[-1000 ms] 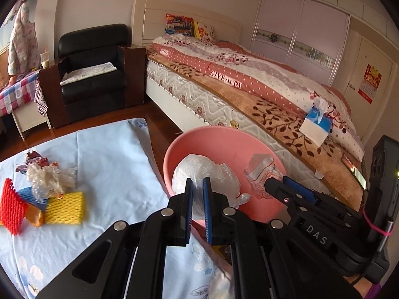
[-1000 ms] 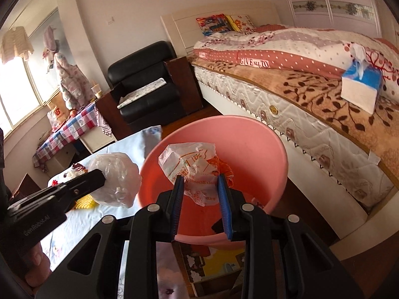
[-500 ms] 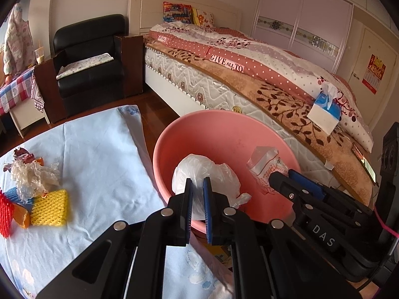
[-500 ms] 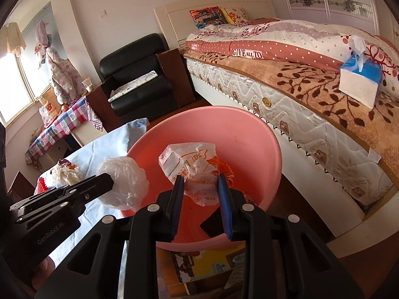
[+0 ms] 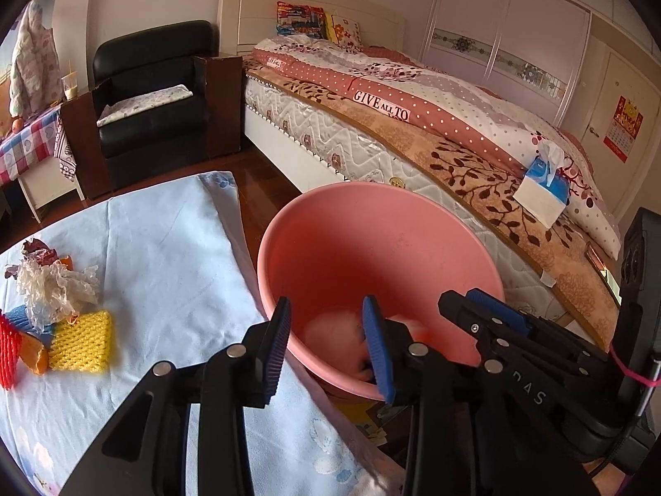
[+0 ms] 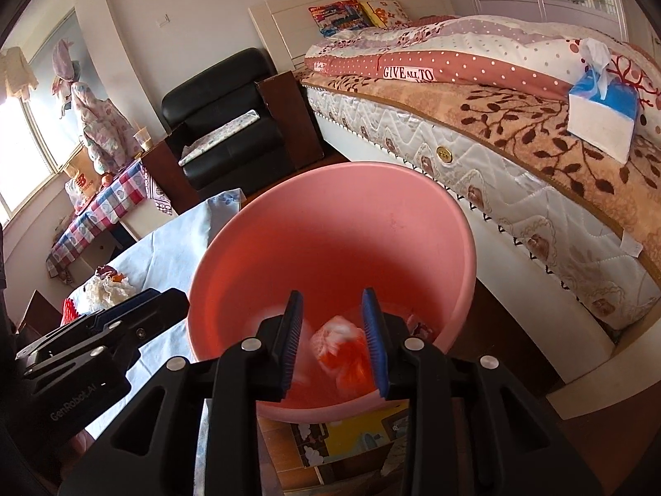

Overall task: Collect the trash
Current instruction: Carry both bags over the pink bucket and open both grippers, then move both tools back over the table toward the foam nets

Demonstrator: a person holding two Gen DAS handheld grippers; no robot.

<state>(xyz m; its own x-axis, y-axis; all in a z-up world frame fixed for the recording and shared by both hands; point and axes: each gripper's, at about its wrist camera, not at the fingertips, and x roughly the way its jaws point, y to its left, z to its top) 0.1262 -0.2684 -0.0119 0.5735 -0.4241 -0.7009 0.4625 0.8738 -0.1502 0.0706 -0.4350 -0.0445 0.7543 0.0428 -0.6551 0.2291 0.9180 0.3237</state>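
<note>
Over the pink basin [image 5: 372, 223] my left gripper [image 5: 326, 308] has its jaws opening, and nothing is pressed between them. The clear plastic bag [image 5: 334, 332] lies blurred at the basin's bottom. In the right wrist view my right gripper [image 6: 332, 295] hangs above the same basin [image 6: 330, 223] with its jaws opening. The white and orange wrapper [image 6: 343, 347] is blurred below them, free of the pads. On the blue cloth at the left remain crumpled clear plastic [image 5: 53, 285], a yellow foam net [image 5: 80, 347] and a red foam net [image 5: 8, 347].
The cloth-covered table [image 5: 165, 256] ends just left of the basin. A bed [image 5: 413, 132] with a tissue box [image 5: 541, 190] runs behind it. A black armchair [image 5: 153, 95] and a checked side table [image 5: 24, 149] stand at the back left, across wooden floor.
My left jaws have parted and the clear bag has dropped into the basin. My right jaws have widened and the wrapper has fallen from them. Both grippers sank a little toward the basin.
</note>
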